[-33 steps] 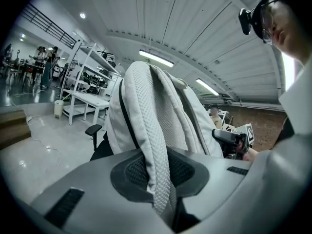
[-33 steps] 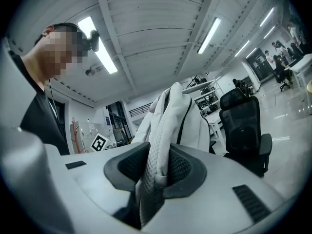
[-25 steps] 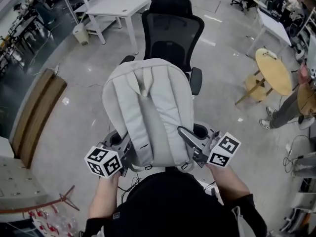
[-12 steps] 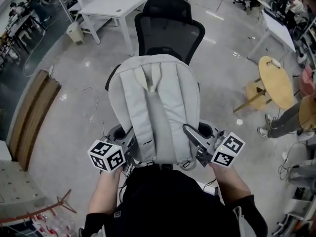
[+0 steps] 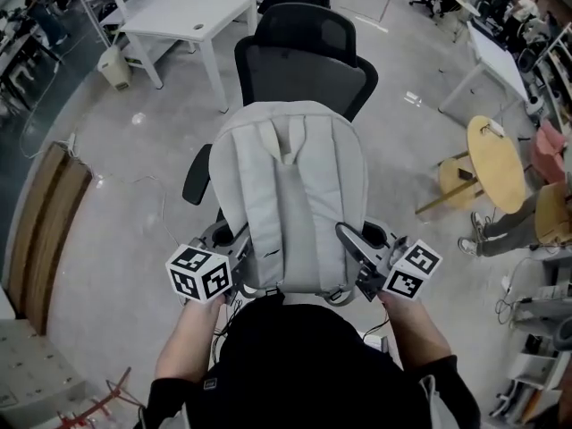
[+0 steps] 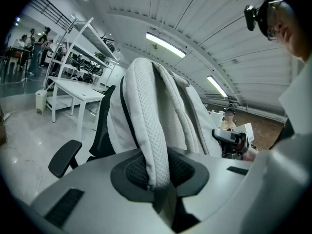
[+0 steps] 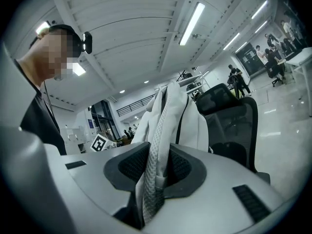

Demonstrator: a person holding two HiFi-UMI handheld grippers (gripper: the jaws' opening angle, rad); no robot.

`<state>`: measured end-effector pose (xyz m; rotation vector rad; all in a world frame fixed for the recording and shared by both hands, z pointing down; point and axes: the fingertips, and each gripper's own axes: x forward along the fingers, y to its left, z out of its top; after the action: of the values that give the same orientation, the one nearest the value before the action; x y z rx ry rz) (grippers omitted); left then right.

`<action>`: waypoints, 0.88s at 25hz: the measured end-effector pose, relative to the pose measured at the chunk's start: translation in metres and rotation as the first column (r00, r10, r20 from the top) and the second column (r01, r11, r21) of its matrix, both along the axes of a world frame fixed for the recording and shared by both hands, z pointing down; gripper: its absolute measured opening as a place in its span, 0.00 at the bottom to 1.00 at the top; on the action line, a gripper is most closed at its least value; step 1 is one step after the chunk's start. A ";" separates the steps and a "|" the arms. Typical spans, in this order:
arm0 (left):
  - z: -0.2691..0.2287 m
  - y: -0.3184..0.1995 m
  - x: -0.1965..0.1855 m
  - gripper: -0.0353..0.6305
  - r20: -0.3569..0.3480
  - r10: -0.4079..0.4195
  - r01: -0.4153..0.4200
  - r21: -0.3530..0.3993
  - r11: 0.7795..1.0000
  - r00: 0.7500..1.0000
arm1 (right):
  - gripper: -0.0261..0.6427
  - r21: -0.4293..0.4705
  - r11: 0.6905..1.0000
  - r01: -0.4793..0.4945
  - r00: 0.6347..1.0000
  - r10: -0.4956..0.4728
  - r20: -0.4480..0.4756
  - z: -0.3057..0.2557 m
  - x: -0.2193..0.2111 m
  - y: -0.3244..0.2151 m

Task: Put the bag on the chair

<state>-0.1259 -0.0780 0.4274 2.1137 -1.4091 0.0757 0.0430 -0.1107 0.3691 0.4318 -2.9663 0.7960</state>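
Observation:
A light grey backpack (image 5: pixel 295 195) hangs in the air in front of me, its shoulder straps facing me, over the seat of a black mesh office chair (image 5: pixel 304 56). My left gripper (image 5: pixel 234 271) is shut on the bag's left strap (image 6: pixel 151 140), which runs up between its jaws. My right gripper (image 5: pixel 357 266) is shut on the right strap (image 7: pixel 158 155) in the same way. The chair's seat is hidden behind the bag; its backrest and left armrest (image 5: pixel 197 172) show. In the left gripper view the chair (image 6: pixel 100 130) stands just behind the bag.
A white table (image 5: pixel 183 16) stands behind the chair to the left. A round wooden table (image 5: pixel 496 155) and a person's legs (image 5: pixel 500 226) are at the right. A wooden bench (image 5: pixel 40 231) lies at the left. Cables trail on the floor.
The bag and both grippers have moved forward toward the chair, which now sits lower in the head view with the bag covering its seat. Both grips are unchanged.

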 end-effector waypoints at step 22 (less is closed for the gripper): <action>0.166 -0.176 -0.066 0.17 0.040 0.048 -0.036 -0.255 0.966 0.998 | 0.20 -0.267 0.961 -0.072 0.994 0.046 -0.103 0.171 -0.062 -0.162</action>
<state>-0.1919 -0.2536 0.5930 1.9396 -1.3044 0.3082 -0.0190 -0.2725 0.5406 0.5261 -2.7134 1.1329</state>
